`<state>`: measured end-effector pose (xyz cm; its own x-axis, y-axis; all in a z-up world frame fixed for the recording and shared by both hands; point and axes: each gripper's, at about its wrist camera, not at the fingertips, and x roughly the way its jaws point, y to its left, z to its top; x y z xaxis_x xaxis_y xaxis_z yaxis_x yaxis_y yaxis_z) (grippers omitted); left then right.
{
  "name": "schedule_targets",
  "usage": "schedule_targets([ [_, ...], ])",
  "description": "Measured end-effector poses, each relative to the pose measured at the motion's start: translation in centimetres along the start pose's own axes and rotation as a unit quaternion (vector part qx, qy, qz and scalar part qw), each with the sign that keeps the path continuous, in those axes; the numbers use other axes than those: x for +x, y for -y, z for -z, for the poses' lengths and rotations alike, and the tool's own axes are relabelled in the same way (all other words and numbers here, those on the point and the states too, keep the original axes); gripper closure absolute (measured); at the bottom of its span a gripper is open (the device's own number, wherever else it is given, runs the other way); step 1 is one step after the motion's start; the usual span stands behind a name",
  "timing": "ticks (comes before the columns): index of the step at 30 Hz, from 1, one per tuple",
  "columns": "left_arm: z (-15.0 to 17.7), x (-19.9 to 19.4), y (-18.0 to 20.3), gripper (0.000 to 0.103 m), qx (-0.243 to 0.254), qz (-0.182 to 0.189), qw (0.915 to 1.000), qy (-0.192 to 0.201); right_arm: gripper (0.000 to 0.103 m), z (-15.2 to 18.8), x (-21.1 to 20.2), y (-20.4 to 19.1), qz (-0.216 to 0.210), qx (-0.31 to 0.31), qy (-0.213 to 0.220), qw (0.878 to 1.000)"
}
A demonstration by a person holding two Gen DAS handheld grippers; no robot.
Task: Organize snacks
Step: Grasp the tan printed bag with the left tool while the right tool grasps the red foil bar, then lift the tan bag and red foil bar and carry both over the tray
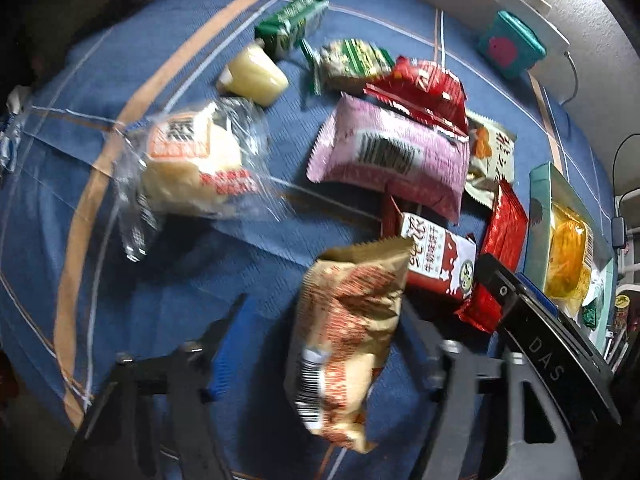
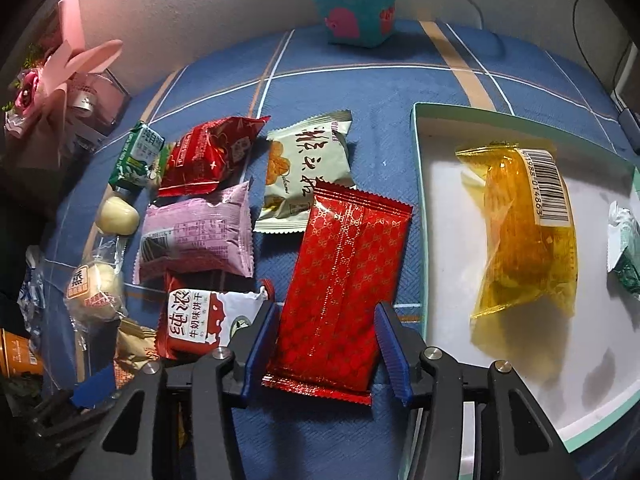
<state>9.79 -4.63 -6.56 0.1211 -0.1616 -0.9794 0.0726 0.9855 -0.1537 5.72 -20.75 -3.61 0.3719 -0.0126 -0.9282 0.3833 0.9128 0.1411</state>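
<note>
Many snack packets lie on a blue checked cloth (image 1: 168, 272). My left gripper (image 1: 320, 324) is open, and a tan and red packet (image 1: 348, 340) sits loose between its spread fingers, blurred. My right gripper (image 2: 326, 344) is open, with its blue pads on either side of a flat red patterned packet (image 2: 344, 288), apparently not squeezing it. To its right stands a teal-rimmed white box (image 2: 424, 216) that holds a yellow packet (image 2: 524, 236) and a green-white one (image 2: 626, 248). The same box (image 1: 540, 216) shows at the right in the left wrist view.
A pink packet (image 2: 200, 236), a red-white biscuit packet (image 2: 200, 320), a cream packet (image 2: 308, 176), a red bag (image 2: 208, 156), a green packet (image 2: 140, 156), and clear-wrapped buns (image 1: 192, 160) lie on the cloth. A teal cube box (image 2: 354, 12) stands by the wall. Pink gift items (image 2: 68, 92) are at the left.
</note>
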Motion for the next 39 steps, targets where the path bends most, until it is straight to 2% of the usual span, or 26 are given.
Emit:
schedule_targets([
  [2, 0.1, 0.5, 0.1, 0.059, 0.000, 0.004, 1.0000, -0.007, 0.049, 0.0, 0.0, 0.0, 0.000, 0.000, 0.000, 1.000],
  [9, 0.4, -0.3, 0.3, 0.065, -0.005, -0.002, 0.9999, 0.010, 0.049, 0.0, 0.1, 0.1, -0.003, 0.005, 0.001, 1.000],
  [14, 0.0, -2.4, 0.3, 0.066, -0.019, -0.018, 0.9985, 0.047, 0.049, -0.2, 0.0, 0.2, -0.002, 0.007, -0.003, 1.000],
  [21, -0.9, -3.9, 1.3, 0.066, -0.049, -0.014, 0.9960, 0.074, 0.049, 0.0, 0.1, -0.1, 0.003, 0.001, -0.014, 1.000],
  [24, -1.5, -3.5, 1.8, 0.066, -0.038, -0.001, 0.9970, 0.067, 0.047, -0.1, -0.1, -0.2, 0.002, 0.001, -0.008, 1.000],
  [29, -2.6, -2.8, 1.6, 0.066, -0.050, -0.011, 0.9966, 0.064, 0.043, -0.7, 0.0, 0.0, 0.001, 0.007, 0.003, 1.000],
  [33, -3.3, -3.1, 0.2, 0.066, -0.061, -0.016, 0.9957, 0.067, 0.041, -1.1, 0.0, -0.4, 0.016, 0.004, 0.013, 1.000],
  [39, -3.7, -2.9, -0.2, 0.066, -0.066, -0.007, 0.9956, 0.066, 0.041, -1.4, 0.4, -0.7, 0.024, 0.010, 0.014, 1.000],
])
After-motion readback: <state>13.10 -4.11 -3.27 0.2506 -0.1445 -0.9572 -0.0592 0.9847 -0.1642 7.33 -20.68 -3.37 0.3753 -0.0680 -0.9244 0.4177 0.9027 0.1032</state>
